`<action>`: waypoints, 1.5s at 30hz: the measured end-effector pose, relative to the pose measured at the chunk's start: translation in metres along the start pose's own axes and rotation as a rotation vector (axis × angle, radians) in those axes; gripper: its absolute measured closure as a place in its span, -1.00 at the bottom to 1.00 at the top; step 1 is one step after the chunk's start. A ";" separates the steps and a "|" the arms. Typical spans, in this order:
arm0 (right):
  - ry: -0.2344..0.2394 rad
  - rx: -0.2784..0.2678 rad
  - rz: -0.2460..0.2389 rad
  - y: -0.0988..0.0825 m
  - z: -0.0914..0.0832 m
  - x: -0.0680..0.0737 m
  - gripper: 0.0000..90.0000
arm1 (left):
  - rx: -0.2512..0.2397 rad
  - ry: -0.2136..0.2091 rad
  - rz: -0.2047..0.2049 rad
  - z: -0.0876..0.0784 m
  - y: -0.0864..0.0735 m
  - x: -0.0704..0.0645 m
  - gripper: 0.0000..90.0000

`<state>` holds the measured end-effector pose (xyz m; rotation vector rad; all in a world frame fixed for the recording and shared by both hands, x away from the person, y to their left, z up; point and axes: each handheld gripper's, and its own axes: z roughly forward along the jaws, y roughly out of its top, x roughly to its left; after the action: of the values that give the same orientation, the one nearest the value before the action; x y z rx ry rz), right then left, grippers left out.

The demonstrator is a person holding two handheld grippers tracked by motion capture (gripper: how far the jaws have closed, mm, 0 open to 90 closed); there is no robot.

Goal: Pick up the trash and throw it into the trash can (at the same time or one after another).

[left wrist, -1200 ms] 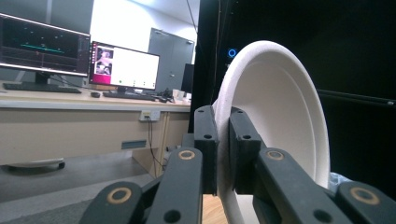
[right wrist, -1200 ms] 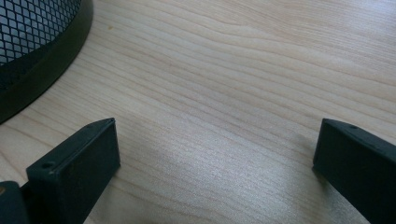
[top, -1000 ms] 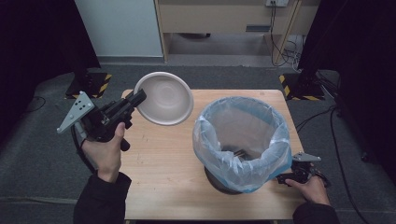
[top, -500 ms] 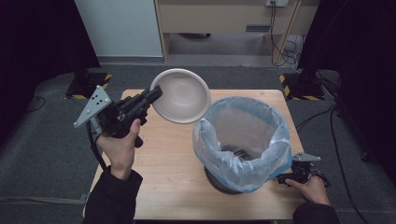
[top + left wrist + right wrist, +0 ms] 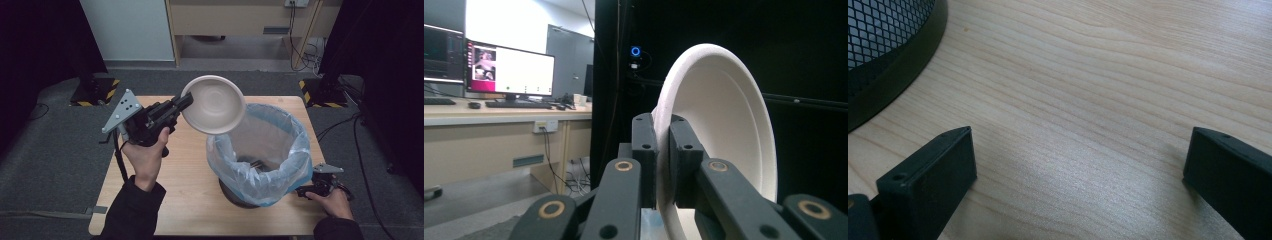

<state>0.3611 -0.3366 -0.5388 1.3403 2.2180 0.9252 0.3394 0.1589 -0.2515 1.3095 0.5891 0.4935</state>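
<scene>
Now the left hand-held gripper [image 5: 182, 103] is clamping the white bowl [image 5: 214, 104] by its rim, holding it tilted above the surface [image 5: 180, 200], just over the edge of the bag-lined bin [image 5: 260, 150] — prob. to tip it in. Right hand-held gripper [image 5: 1078, 165] is resting w/ jaws wide, nothing between them — beside the bin's base.

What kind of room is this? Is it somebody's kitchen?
Probably not a kitchen. It looks like a lab or office set up for recording: black curtains hang around a lone wooden table, computer monitors glow on a desk, and cables trail across the grey carpet.
</scene>
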 end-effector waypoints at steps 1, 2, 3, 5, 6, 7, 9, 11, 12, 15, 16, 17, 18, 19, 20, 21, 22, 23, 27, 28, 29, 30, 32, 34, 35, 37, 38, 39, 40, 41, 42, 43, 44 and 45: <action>0.000 0.000 0.000 0.000 0.000 0.000 -0.98 | 0.003 -0.005 0.001 0.002 -0.001 -0.002 0.86; 0.000 0.000 0.000 0.000 0.000 0.000 -0.99 | 0.006 -0.011 0.001 0.005 -0.001 -0.003 0.86; 0.000 0.000 0.000 0.000 0.000 0.000 -0.98 | 0.010 -0.016 0.001 0.007 -0.002 -0.005 0.86; 0.000 0.000 0.000 0.000 0.000 0.000 -0.98 | 0.012 -0.027 0.001 0.013 -0.004 -0.009 0.86; 0.000 0.000 0.000 0.000 0.000 0.000 -0.98 | 0.016 -0.032 0.000 0.015 -0.004 -0.011 0.86; 0.000 0.000 0.000 0.000 0.000 0.000 -0.98 | 0.018 -0.038 0.002 0.018 -0.005 -0.013 0.86; 0.000 0.000 0.000 0.000 0.000 0.000 -0.99 | 0.019 -0.045 0.002 0.022 -0.006 -0.017 0.86; 0.000 0.000 0.000 0.000 0.000 0.000 -0.99 | 0.026 -0.051 0.009 0.027 -0.008 -0.020 0.86; 0.000 0.000 0.000 0.000 0.000 0.000 -0.99 | 0.031 -0.055 0.010 0.029 -0.009 -0.021 0.86; 0.000 0.000 0.000 0.000 0.000 0.000 -0.99 | 0.040 -0.067 0.008 0.035 -0.013 -0.025 0.86; 0.000 0.000 0.000 0.000 0.000 0.000 -0.98 | 0.044 -0.070 0.007 0.037 -0.014 -0.026 0.86; 0.000 0.000 0.000 0.000 0.000 0.000 -0.98 | 0.049 -0.074 0.007 0.039 -0.015 -0.027 0.86; 0.000 0.000 0.000 0.000 0.000 0.000 -0.98 | 0.054 -0.077 0.008 0.041 -0.017 -0.029 0.86; 0.000 0.000 0.000 0.000 0.000 0.000 -0.98 | 0.064 -0.081 0.010 0.044 -0.019 -0.030 0.86; 0.000 0.000 0.000 0.000 0.000 0.000 -0.99 | 0.069 -0.083 0.010 0.046 -0.020 -0.031 0.86; 0.000 0.000 0.000 0.000 0.000 0.000 -0.98 | 0.079 -0.086 0.013 0.049 -0.023 -0.033 0.86; 0.000 0.000 0.000 0.000 0.000 0.000 -0.98 | 0.085 -0.089 0.015 0.051 -0.024 -0.034 0.86; 0.000 0.000 0.000 0.000 0.000 0.000 -0.99 | 0.088 -0.090 0.014 0.053 -0.025 -0.035 0.86; 0.000 0.000 0.000 0.000 0.000 0.000 -0.98 | 0.107 -0.096 0.016 0.059 -0.030 -0.038 0.86; 0.000 0.000 0.000 0.000 0.000 0.000 -0.98 | 0.115 -0.097 0.018 0.061 -0.032 -0.038 0.86; 0.000 0.000 0.000 0.000 0.000 0.000 -0.98 | 0.119 -0.098 0.017 0.063 -0.033 -0.039 0.86; 0.000 0.000 0.000 0.000 0.000 0.000 -0.98 | 0.126 -0.101 0.016 0.065 -0.034 -0.039 0.86; 0.000 0.000 0.000 0.000 0.000 0.000 -0.98 | 0.140 -0.106 0.014 0.068 -0.037 -0.040 0.86; 0.000 0.000 0.000 0.000 0.000 0.000 -0.98 | 0.162 -0.113 0.012 0.072 -0.042 -0.040 0.85; 0.000 0.000 0.000 0.000 0.000 0.000 -0.98 | 0.168 -0.118 0.011 0.073 -0.043 -0.040 0.85; 0.000 0.000 0.000 0.000 0.000 0.000 -0.98 | 0.182 -0.132 0.004 0.076 -0.047 -0.039 0.84; 0.000 0.000 0.000 0.000 0.000 0.000 -0.99 | 0.183 -0.141 -0.002 0.077 -0.049 -0.038 0.80; 0.000 0.000 0.001 0.000 0.000 0.000 -0.98 | 0.181 -0.142 -0.004 0.077 -0.051 -0.037 0.71; 0.000 0.000 0.000 0.000 0.000 0.000 -0.98 | 0.180 -0.142 -0.006 0.078 -0.053 -0.037 0.62; 0.000 0.000 0.000 0.000 0.000 0.000 -0.98 | 0.181 -0.143 -0.010 0.077 -0.054 -0.036 0.56; 0.000 0.000 0.000 0.000 0.000 0.000 -0.98 | 0.180 -0.145 -0.020 0.077 -0.055 -0.034 0.47; 0.000 0.000 0.000 0.000 0.000 0.000 -0.98 | 0.178 -0.145 -0.023 0.076 -0.056 -0.034 0.38; 0.000 0.000 0.001 0.000 0.000 0.000 -0.98 | 0.173 -0.143 -0.030 0.075 -0.056 -0.033 0.32; 0.000 0.000 0.000 0.000 0.000 0.000 -0.98 | 0.174 -0.137 -0.029 0.074 -0.056 -0.032 0.22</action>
<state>0.3611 -0.3367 -0.5388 1.3407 2.2182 0.9256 0.3636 0.0728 -0.2913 1.4855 0.5456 0.3313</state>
